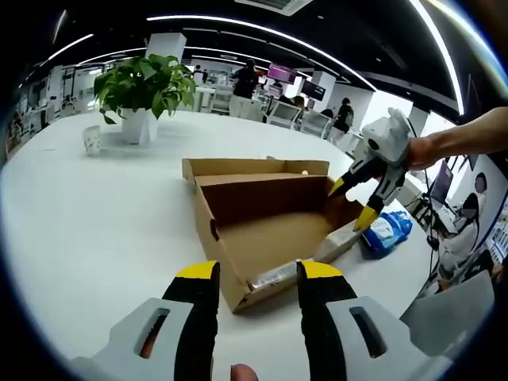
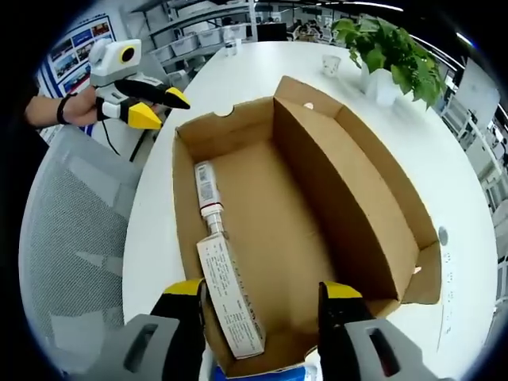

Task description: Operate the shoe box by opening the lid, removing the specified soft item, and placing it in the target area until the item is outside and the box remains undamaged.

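Hovering apart and empty, right gripper fingers frame the long white labelled packet lying along the open brown cardboard shoe box wall, lower centre, long axis running toward the frame's top. Left gripper fingers gape too. Catching the cardboard edge could tear it on the white worktop.

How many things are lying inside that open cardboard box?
2 that I can see: a tube-like pack and a flat white packet, end to end along one wall of the box. The near corner may hide more.
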